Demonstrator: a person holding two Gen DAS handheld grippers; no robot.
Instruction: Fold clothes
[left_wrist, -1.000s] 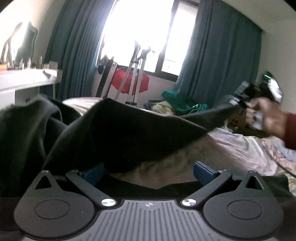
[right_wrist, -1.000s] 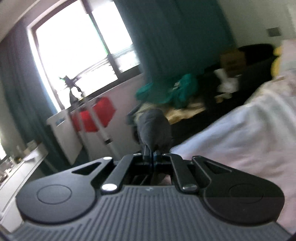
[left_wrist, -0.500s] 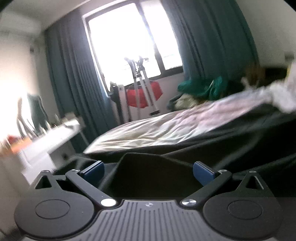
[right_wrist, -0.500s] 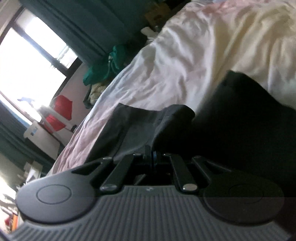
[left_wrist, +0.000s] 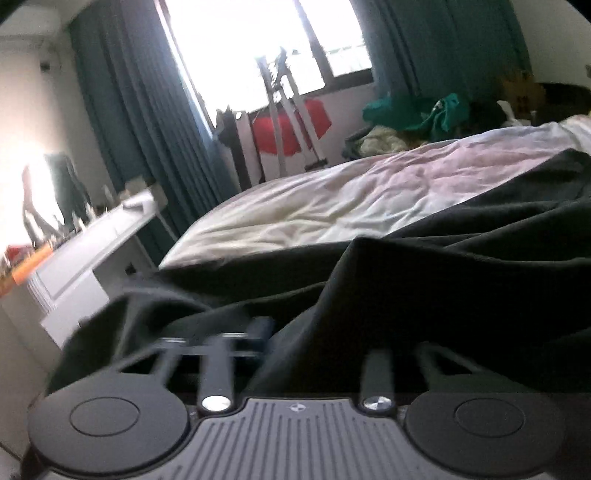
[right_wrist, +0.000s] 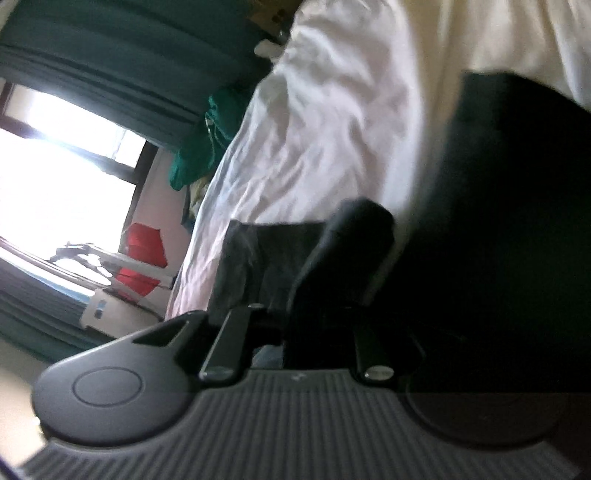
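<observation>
Left tool (left_wrist: 295, 332) buried in black garment (left_wrist: 461, 280) on bed (left_wrist: 332, 199); right tool (right_wrist: 295, 325) likewise; closure of either indeterminate.

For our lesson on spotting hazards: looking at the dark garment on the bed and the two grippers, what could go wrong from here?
1. The black garment is bunched in ridges over the left gripper; a fold made now might trap creases.
2. Cloth hides the right gripper fingertips, so its grip cannot be checked; the fabric may slip.
3. The garment lies close to the edge of the bed and could slide off.
</observation>
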